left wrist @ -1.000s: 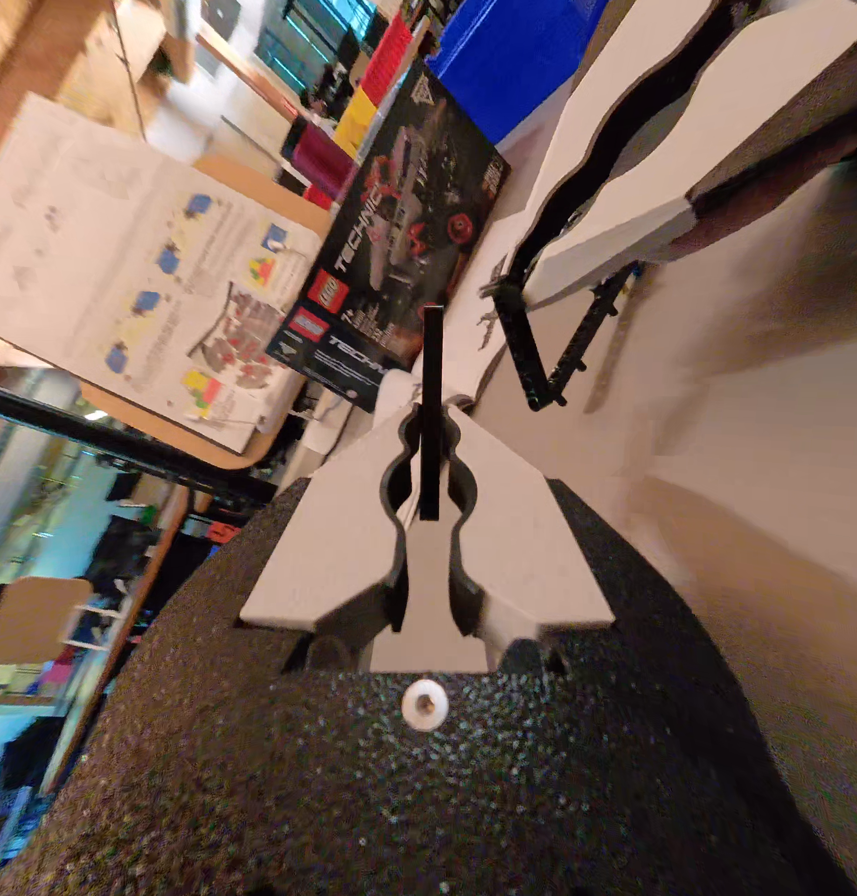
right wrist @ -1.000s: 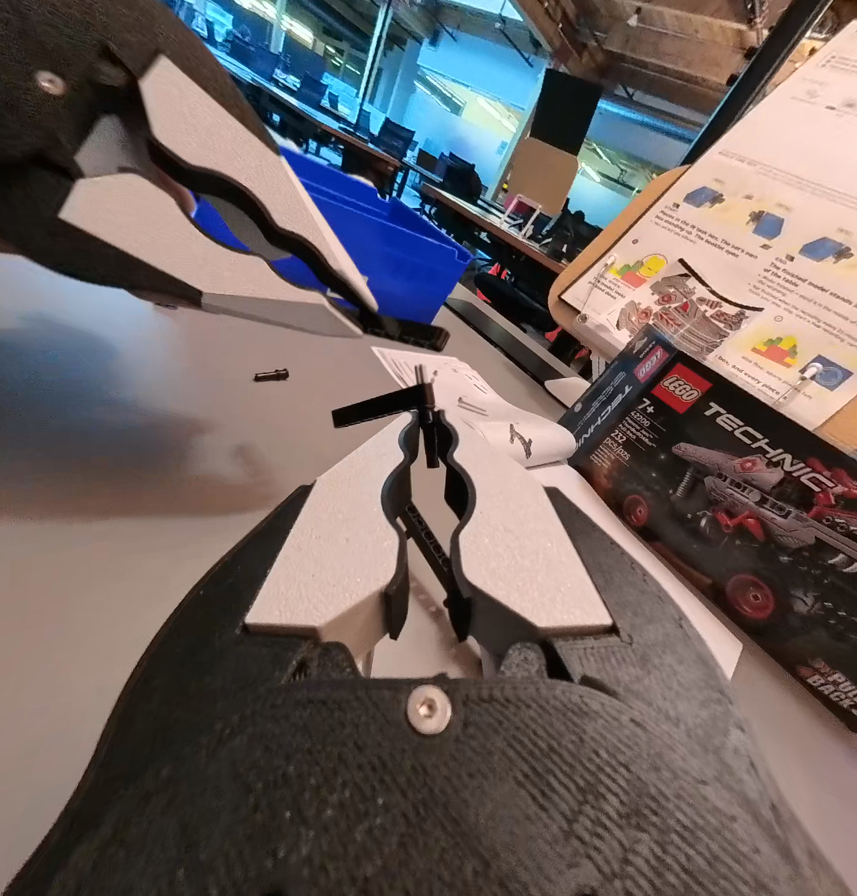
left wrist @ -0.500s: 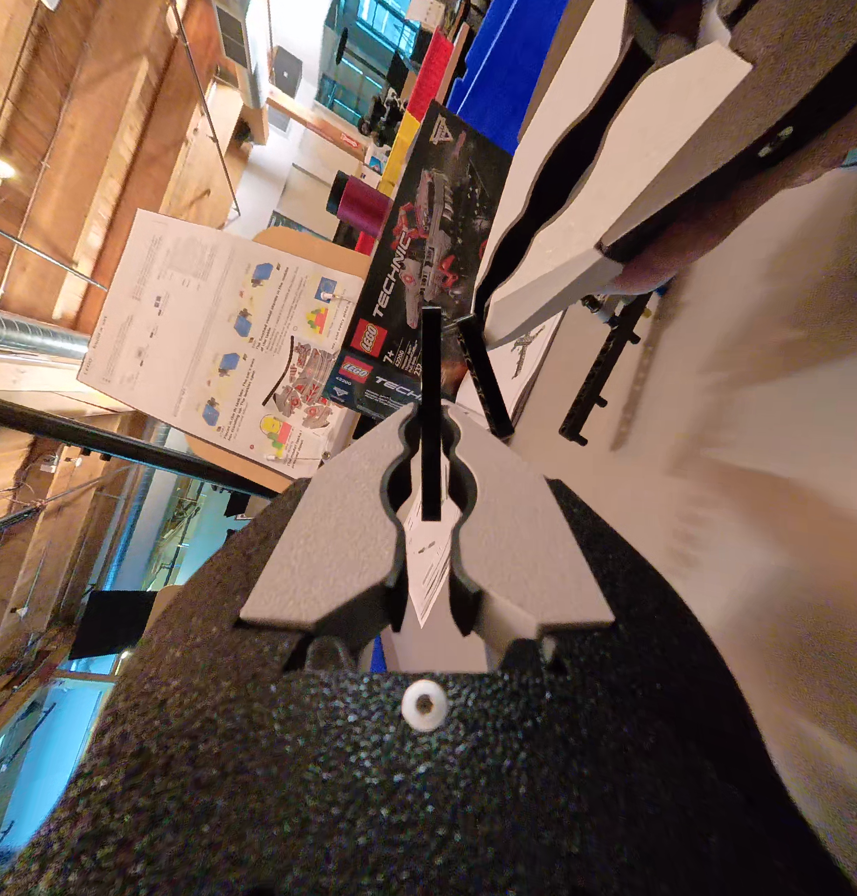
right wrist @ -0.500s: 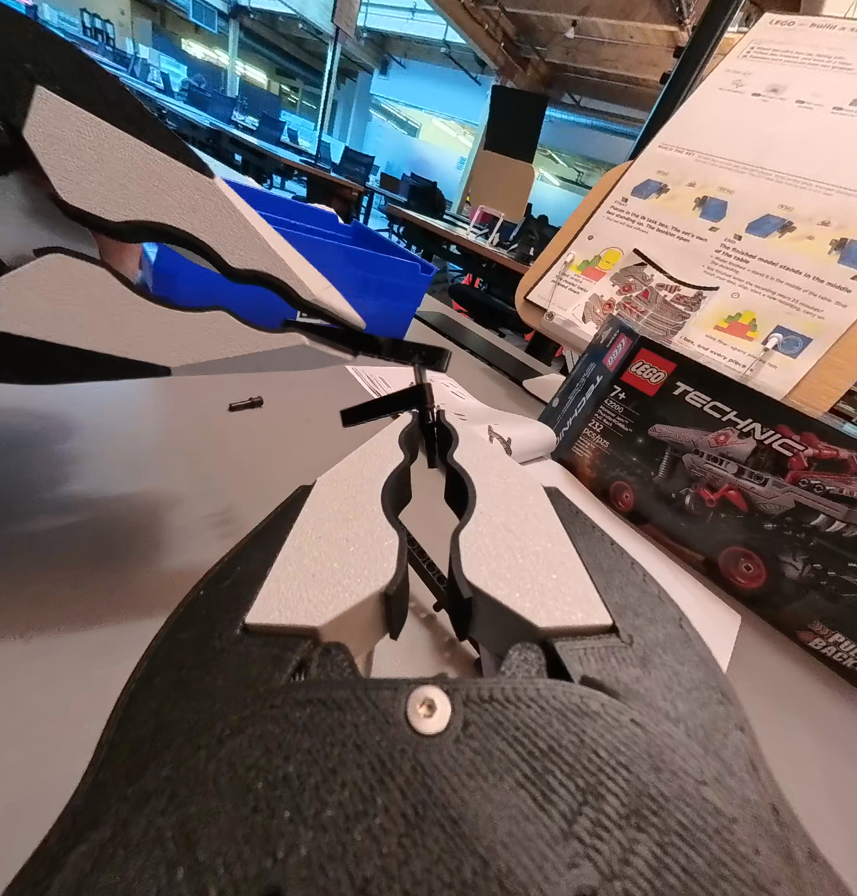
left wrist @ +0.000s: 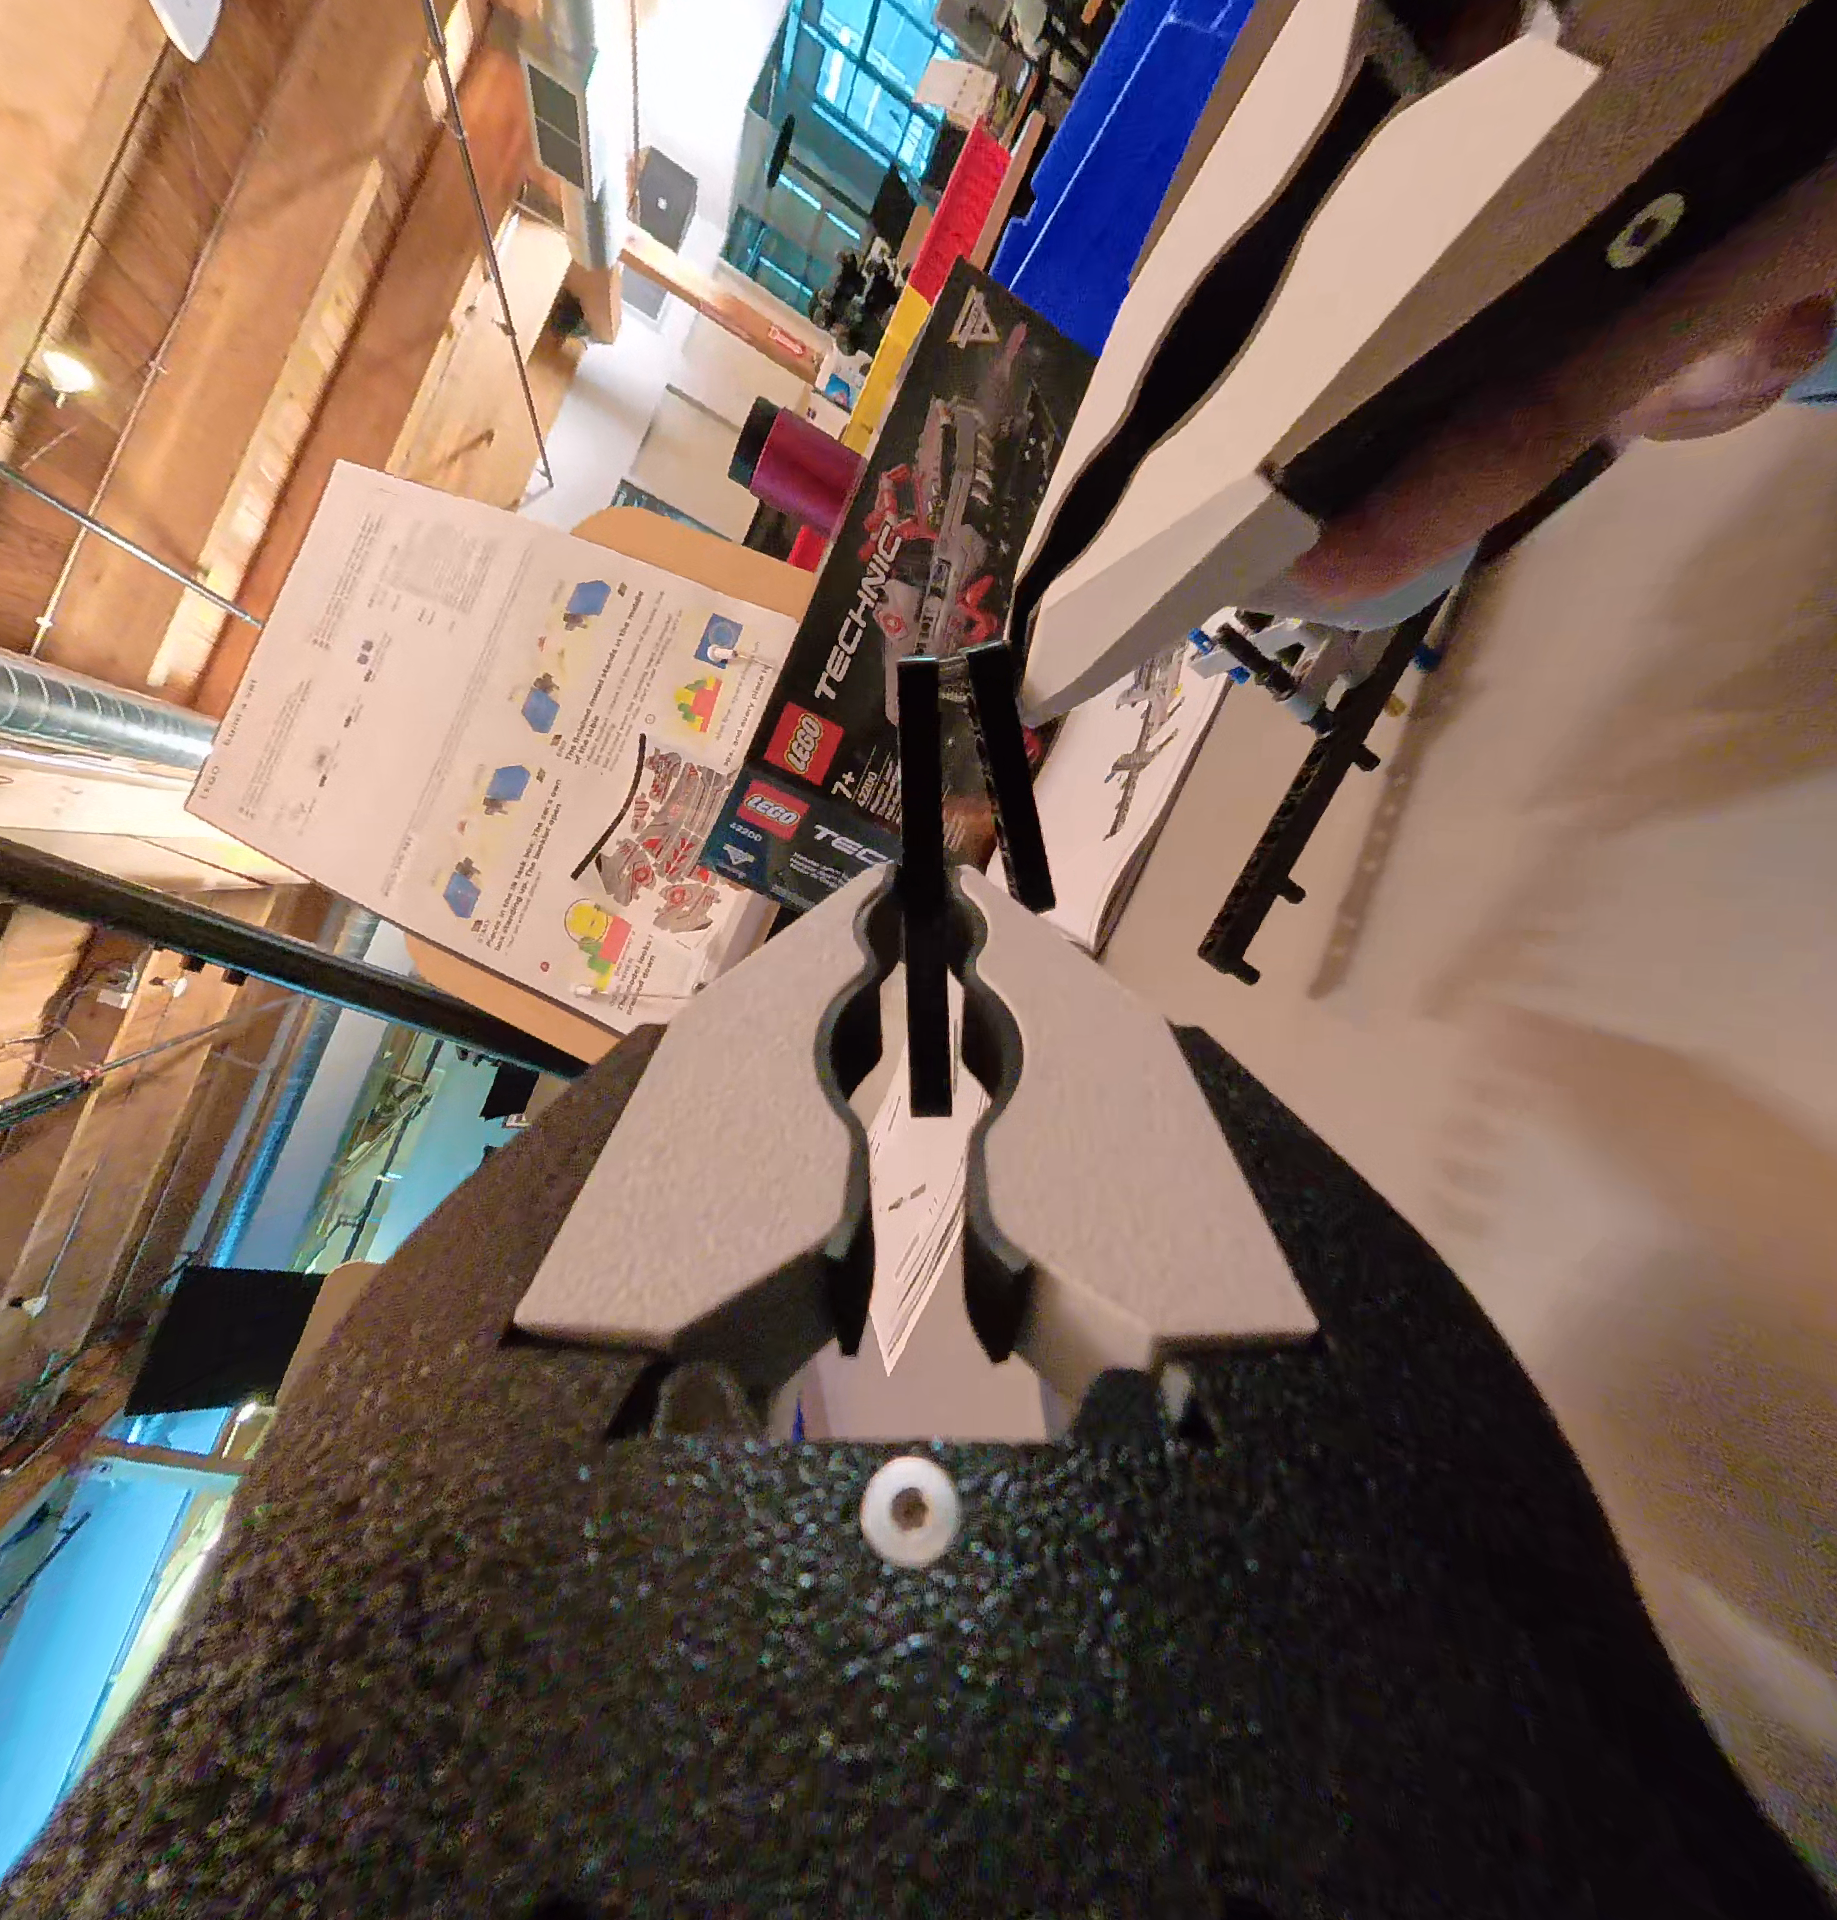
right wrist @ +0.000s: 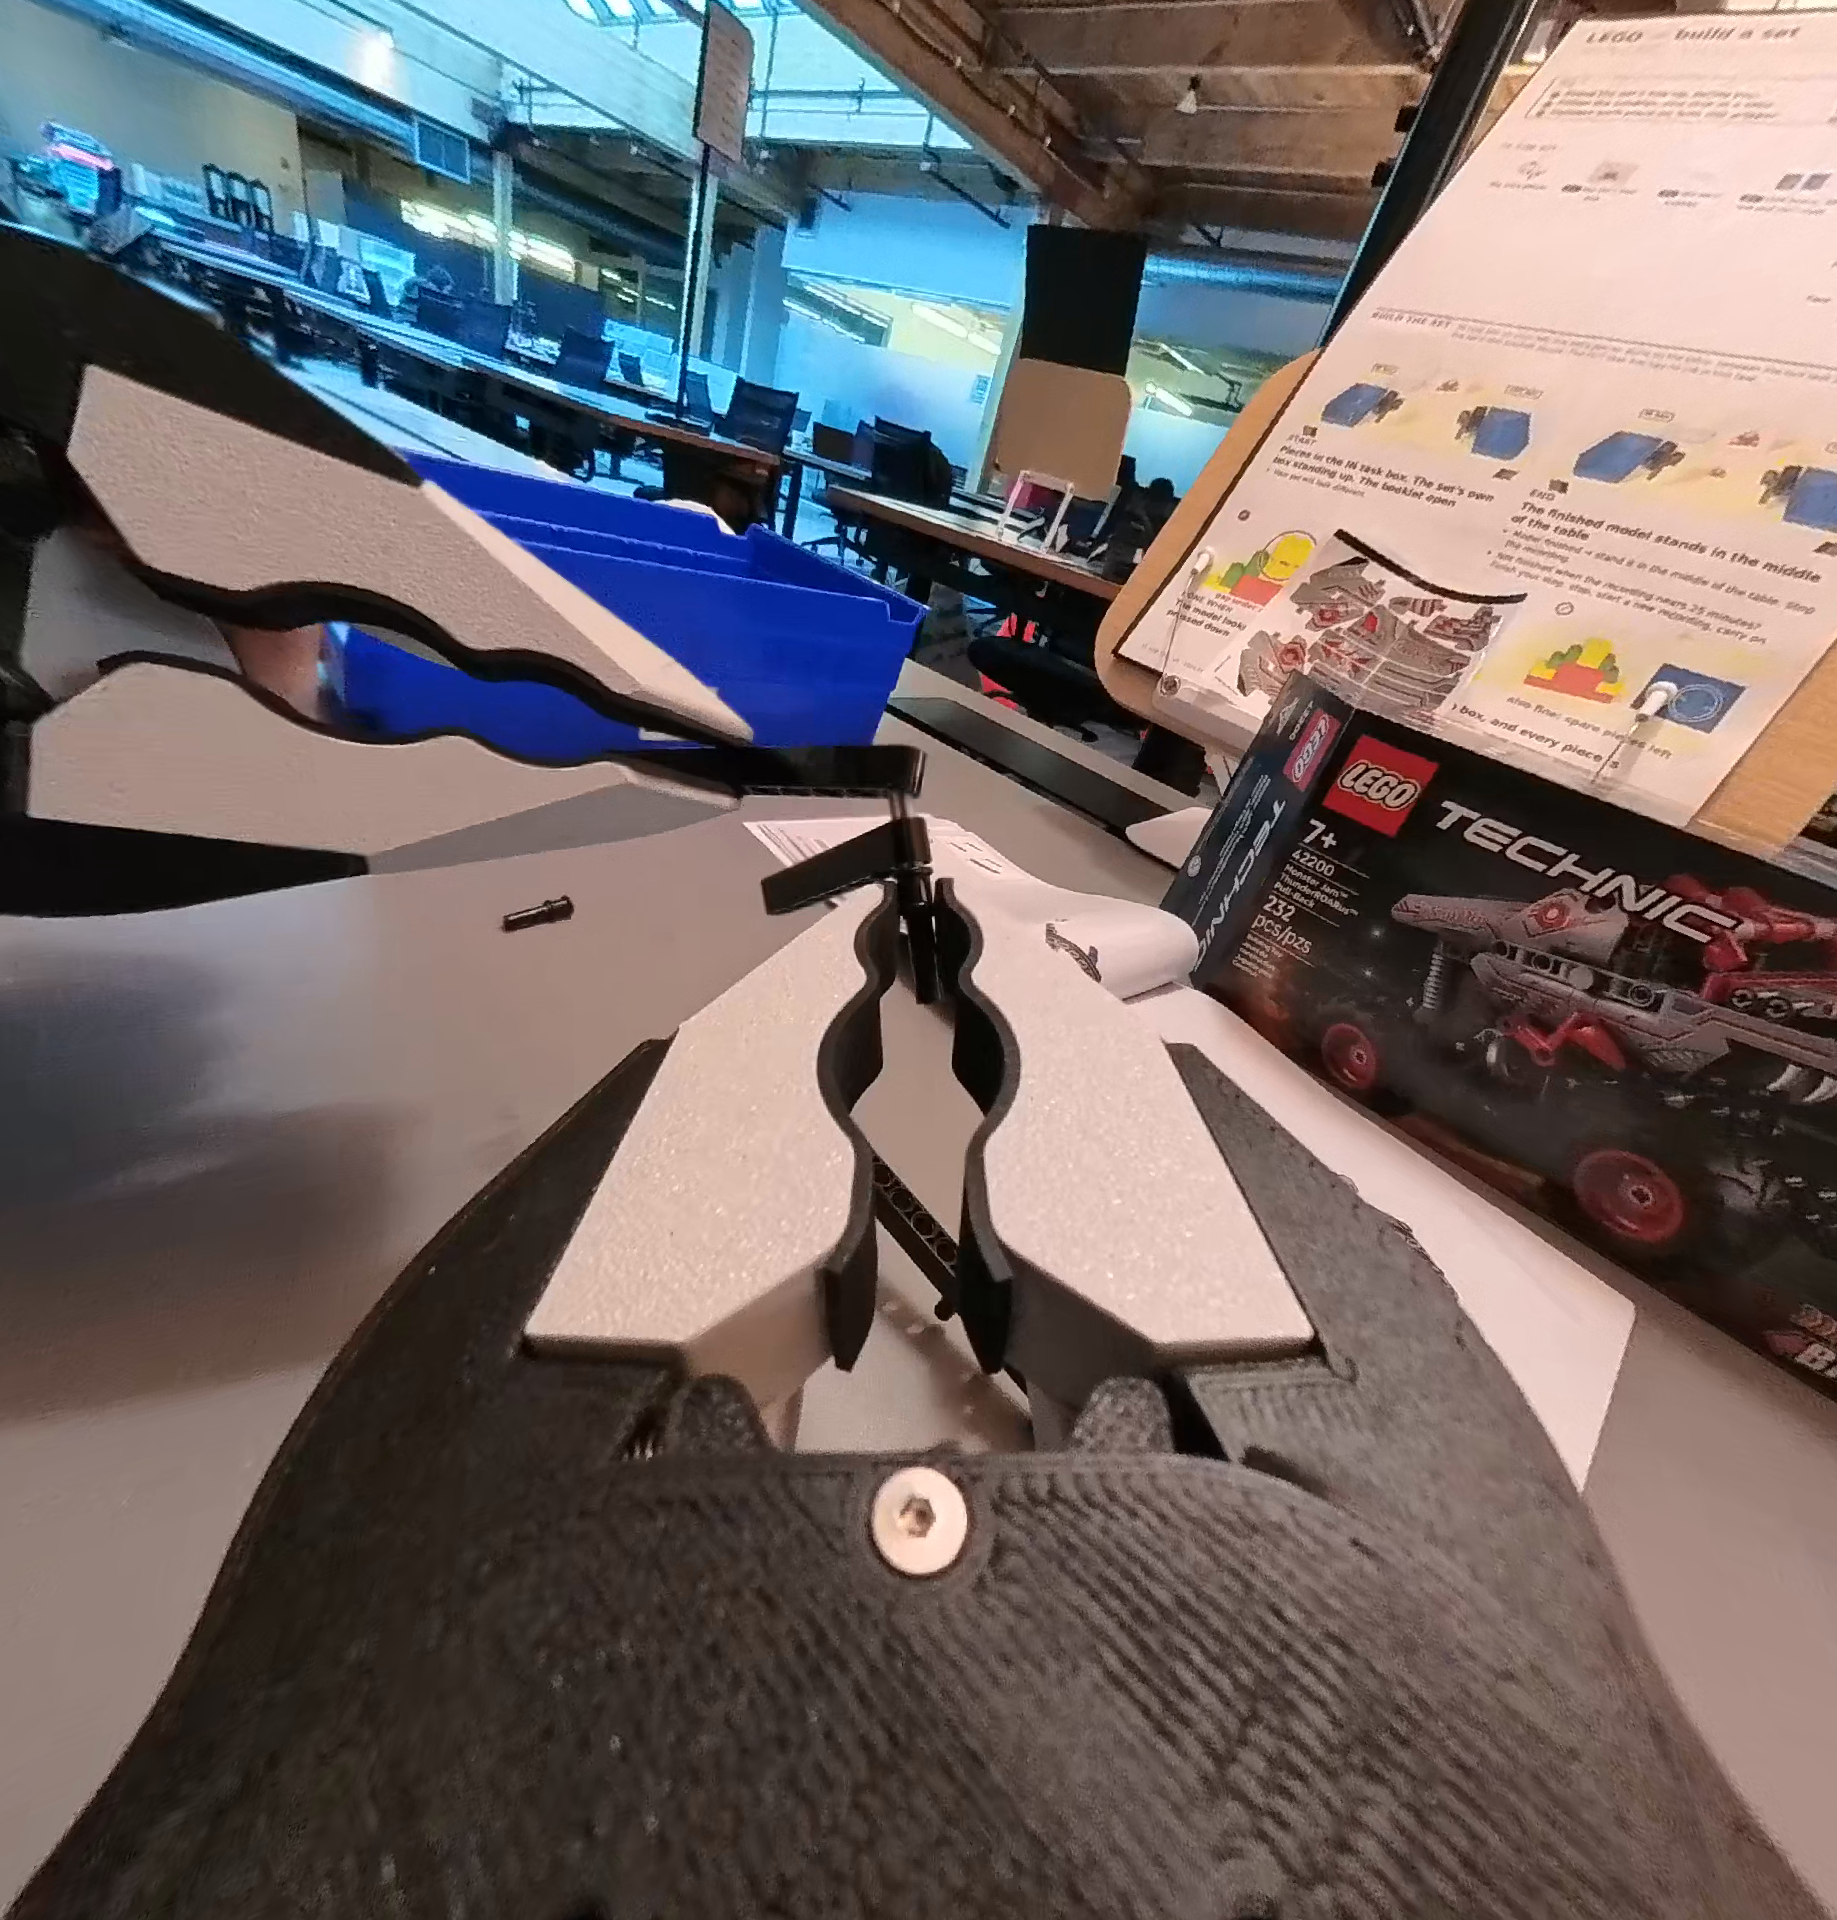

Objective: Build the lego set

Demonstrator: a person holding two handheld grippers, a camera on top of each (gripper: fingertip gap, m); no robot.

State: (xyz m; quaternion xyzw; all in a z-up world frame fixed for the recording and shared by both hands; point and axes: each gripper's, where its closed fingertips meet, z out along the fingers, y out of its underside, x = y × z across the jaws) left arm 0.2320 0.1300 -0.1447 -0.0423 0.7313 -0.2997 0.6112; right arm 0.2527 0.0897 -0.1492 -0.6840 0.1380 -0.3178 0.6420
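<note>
My left claw [left wrist: 919,914] clamps black beam [left wrist: 919,831]; right claw [right wrist: 919,920] pinches black pin [right wrist: 912,883] carrying second beam [right wrist: 826,883], both above desk [right wrist: 270,1039]. Line pin with beam's end hole, press straight, avoid twisting.

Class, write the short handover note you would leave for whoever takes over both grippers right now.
Left gripper: shut on a black beam, held above the table.
Right gripper: shut on a black pin assembly with a second beam attached.
The two parts sit tip to tip; whether they have joined I cannot tell.
A long black beam lies on the table, a loose pin near the blue bin, the booklet beside the set box.
Left to do: nearly the whole model.
</note>
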